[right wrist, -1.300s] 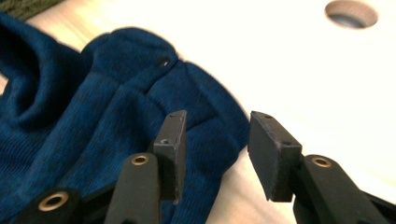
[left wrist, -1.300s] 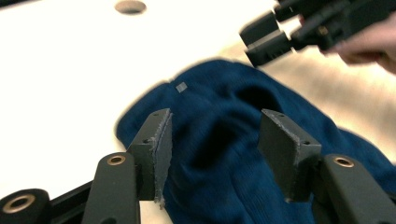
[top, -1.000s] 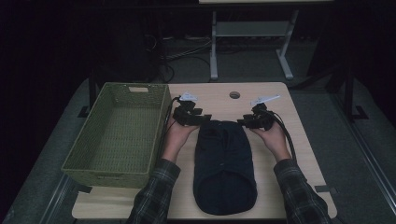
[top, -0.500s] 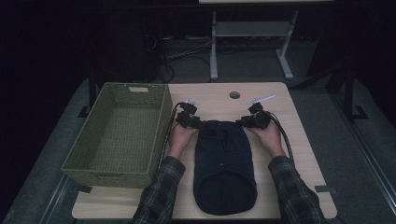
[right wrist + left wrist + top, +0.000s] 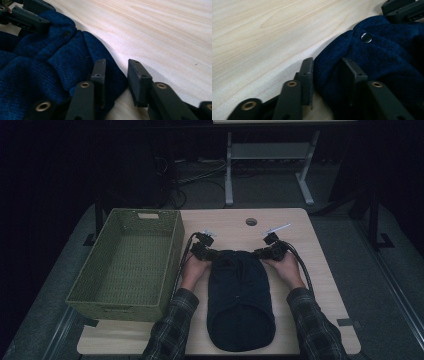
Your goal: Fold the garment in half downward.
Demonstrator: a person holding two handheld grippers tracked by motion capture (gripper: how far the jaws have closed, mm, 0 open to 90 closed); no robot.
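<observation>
A dark blue knit garment lies lengthwise on the wooden table, its far end towards the table's middle. My left gripper is at the garment's far left corner and my right gripper at its far right corner, both low on the table. In the left gripper view the jaws have just been closing, and a fold of the knit fills the gap. In the right gripper view the jaws have also been closing. The cloth's edge reaches partway between them, short of the right jaw.
A green woven basket stands at the table's left, close beside my left hand. A round cable hole sits near the far edge. A metal snap shows on the garment's far end. A desk frame stands beyond the table.
Both hands have come down and drawn inward from above the far end onto the garment's far corners. The garment has not moved.
</observation>
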